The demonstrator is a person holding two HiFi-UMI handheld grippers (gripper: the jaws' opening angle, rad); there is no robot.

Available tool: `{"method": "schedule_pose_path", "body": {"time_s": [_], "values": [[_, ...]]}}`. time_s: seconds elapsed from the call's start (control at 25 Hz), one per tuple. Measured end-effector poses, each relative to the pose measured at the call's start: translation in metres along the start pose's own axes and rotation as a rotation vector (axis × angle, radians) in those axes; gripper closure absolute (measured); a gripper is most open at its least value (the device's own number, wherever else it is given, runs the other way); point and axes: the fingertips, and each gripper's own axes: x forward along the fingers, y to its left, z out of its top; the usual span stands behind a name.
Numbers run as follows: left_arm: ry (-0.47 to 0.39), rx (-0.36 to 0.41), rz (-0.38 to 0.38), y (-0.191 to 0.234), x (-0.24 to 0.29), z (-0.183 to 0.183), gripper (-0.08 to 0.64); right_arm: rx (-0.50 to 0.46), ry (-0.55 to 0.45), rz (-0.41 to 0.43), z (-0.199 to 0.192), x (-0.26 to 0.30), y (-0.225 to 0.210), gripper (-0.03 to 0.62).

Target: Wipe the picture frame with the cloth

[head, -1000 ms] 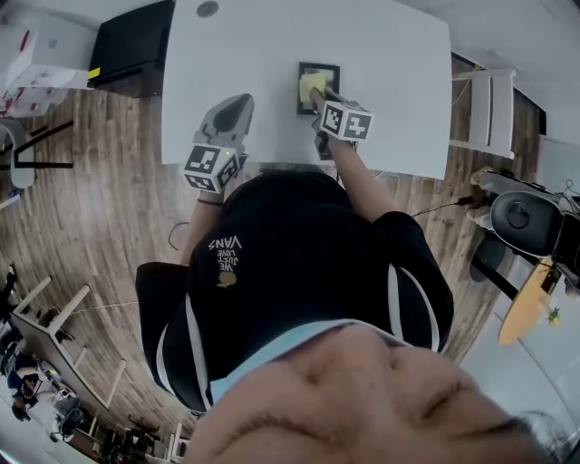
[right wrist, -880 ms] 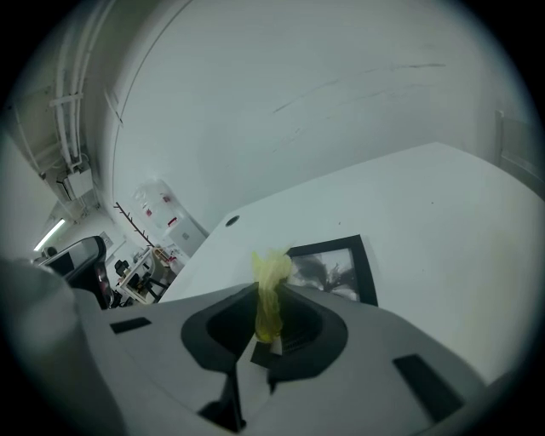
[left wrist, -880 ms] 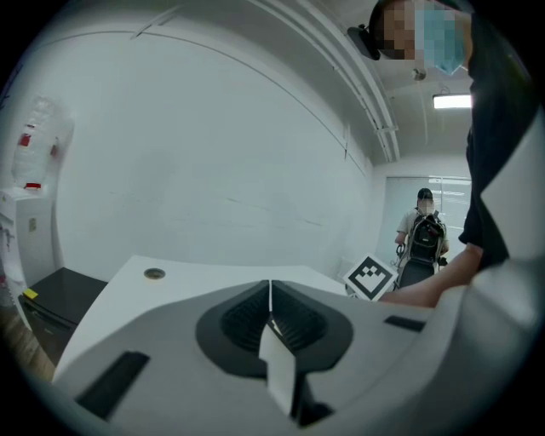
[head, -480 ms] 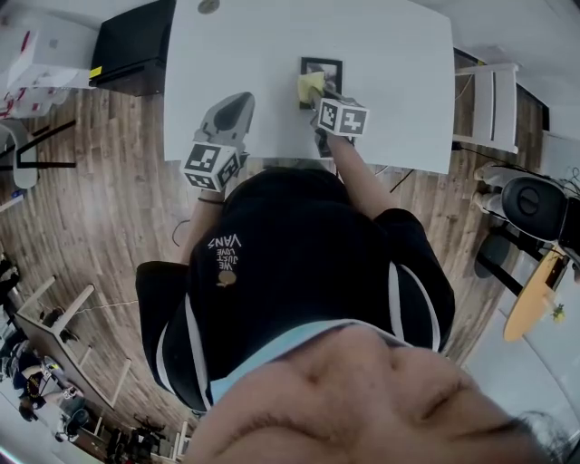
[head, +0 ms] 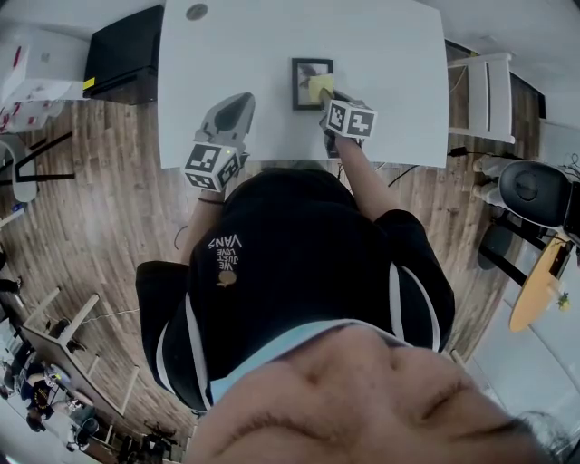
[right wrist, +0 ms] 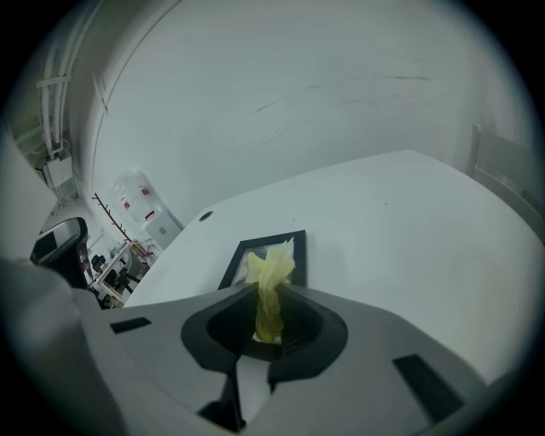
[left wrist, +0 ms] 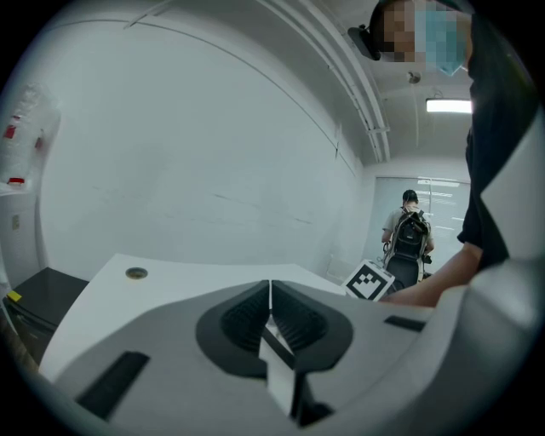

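A black picture frame (head: 308, 71) lies flat on the white table (head: 390, 54). My right gripper (head: 328, 97) is shut on a yellow cloth (head: 319, 87), which rests on the frame's right side. In the right gripper view the cloth (right wrist: 271, 289) stands up between the jaws, with the frame (right wrist: 298, 247) just beyond it. My left gripper (head: 232, 112) hovers over the table's near left edge, jaws shut with nothing between them; its jaws (left wrist: 270, 311) meet in the left gripper view.
A small round grommet (head: 197, 12) sits at the table's far left. A black cabinet (head: 122, 54) stands left of the table, a white chair (head: 485, 95) to the right. A person with a backpack (left wrist: 410, 238) stands far off.
My right gripper has dragged the cloth from the frame's left part toward its right side. The left gripper has stayed where it was.
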Motion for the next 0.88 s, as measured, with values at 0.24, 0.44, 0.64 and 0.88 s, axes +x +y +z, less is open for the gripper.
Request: {"method": "schedule_pose_path", "body": {"time_s": [0.24,0.44,0.64,0.88], "values": [[0.002,0.0,-0.016,-0.002,0.004,0.0,0.543,0.017,-0.016,-0.044,0.001,-0.012,-0.02,0.546],[-0.001,-0.002,-0.035,-0.004,0.011,0.001,0.541,0.025,-0.025,-0.069,0.003,-0.018,-0.031,0.546],[-0.005,-0.002,-0.05,-0.008,0.015,0.003,0.541,0.032,-0.037,-0.1,0.004,-0.027,-0.045,0.546],[-0.006,-0.003,-0.056,-0.016,0.017,0.001,0.543,0.059,-0.053,-0.102,0.004,-0.034,-0.051,0.546]]}}
